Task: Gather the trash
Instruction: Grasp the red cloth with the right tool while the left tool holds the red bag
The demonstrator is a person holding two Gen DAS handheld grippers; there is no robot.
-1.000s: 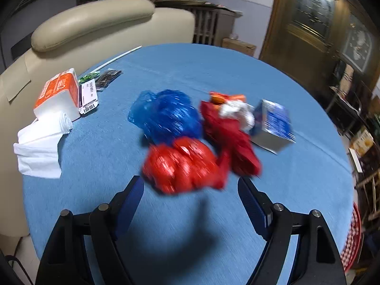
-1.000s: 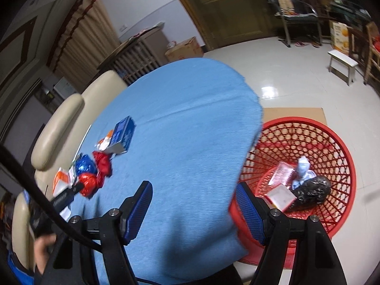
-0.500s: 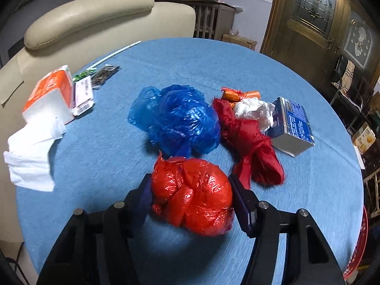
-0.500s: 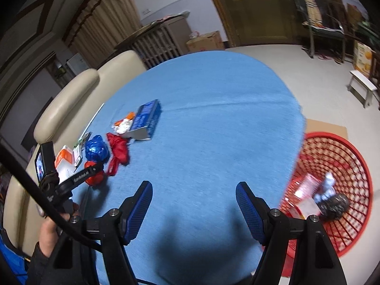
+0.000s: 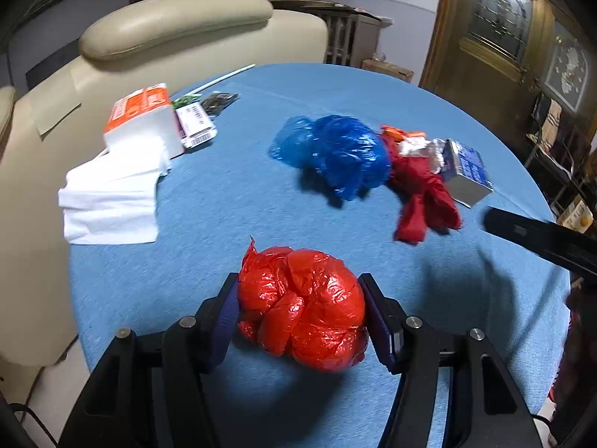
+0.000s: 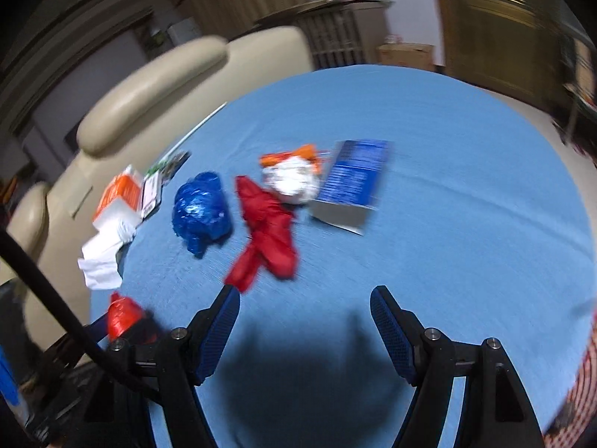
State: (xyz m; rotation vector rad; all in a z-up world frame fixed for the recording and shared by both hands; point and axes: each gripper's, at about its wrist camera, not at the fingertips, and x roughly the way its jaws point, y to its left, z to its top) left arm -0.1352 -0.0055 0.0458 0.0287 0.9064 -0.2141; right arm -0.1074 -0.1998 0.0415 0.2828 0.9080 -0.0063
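My left gripper point(image 5: 300, 306) is shut on a crumpled red plastic bag point(image 5: 304, 308) and holds it above the near part of the blue table point(image 5: 224, 205); the bag also shows in the right wrist view point(image 6: 123, 315). Further back lie a blue plastic bag point(image 5: 335, 153), a red cloth-like bag point(image 5: 421, 186), a white and orange wrapper point(image 5: 414, 142) and a blue and silver box point(image 5: 466, 171). My right gripper point(image 6: 304, 313) is open and empty, above the table just short of the red bag point(image 6: 266, 220) and the box point(image 6: 352, 183).
An orange and white tissue pack point(image 5: 143, 119) with loose white tissues point(image 5: 108, 194) and small packets point(image 5: 196, 121) sits at the table's left edge. A beige armchair point(image 5: 168, 30) stands behind. The red basket's rim point(image 6: 576, 392) shows at lower right.
My left gripper has closed on the red plastic bag and drawn it back, away from the pile. My right gripper has swung from the basket side toward the pile of trash.
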